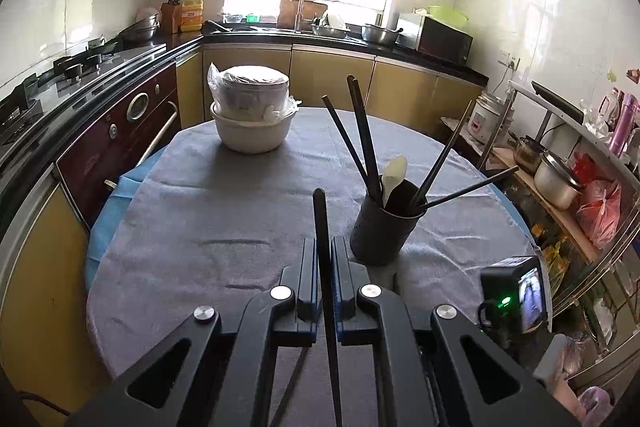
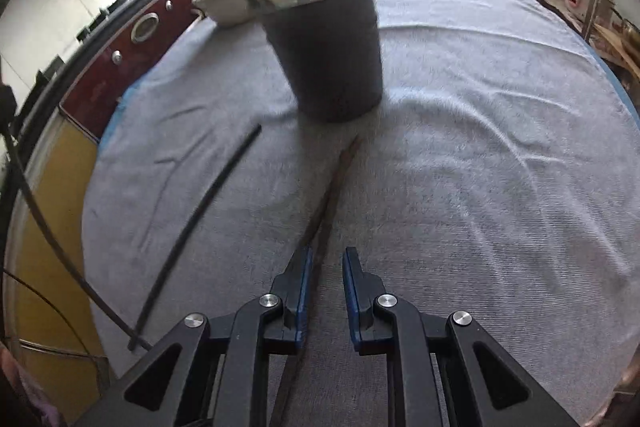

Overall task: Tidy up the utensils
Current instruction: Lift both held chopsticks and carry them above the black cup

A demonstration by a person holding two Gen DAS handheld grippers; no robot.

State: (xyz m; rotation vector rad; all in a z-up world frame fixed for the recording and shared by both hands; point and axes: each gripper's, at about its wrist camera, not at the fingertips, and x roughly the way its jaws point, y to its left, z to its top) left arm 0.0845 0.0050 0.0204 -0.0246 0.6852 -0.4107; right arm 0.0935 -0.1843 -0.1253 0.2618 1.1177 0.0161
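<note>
My left gripper [image 1: 325, 247] is shut on a black chopstick [image 1: 321, 223] that stands up between its pads, above the grey cloth and left of the black utensil holder [image 1: 382, 231]. The holder has several black chopsticks [image 1: 360, 131] and a white spoon [image 1: 394, 173] in it. In the right wrist view my right gripper [image 2: 327, 257] is open, low over a brown chopstick [image 2: 334, 187] that lies on the cloth and runs between the fingers toward the holder [image 2: 332, 55]. Another black chopstick [image 2: 196, 219] lies to the left.
A round table with a grey cloth [image 1: 240, 211] carries stacked white bowls in plastic [image 1: 252, 111] at the far side. The other gripper's camera unit [image 1: 516, 295] is at the right. Kitchen counters, an oven [image 1: 120, 143] and cluttered shelves [image 1: 560, 179] surround the table.
</note>
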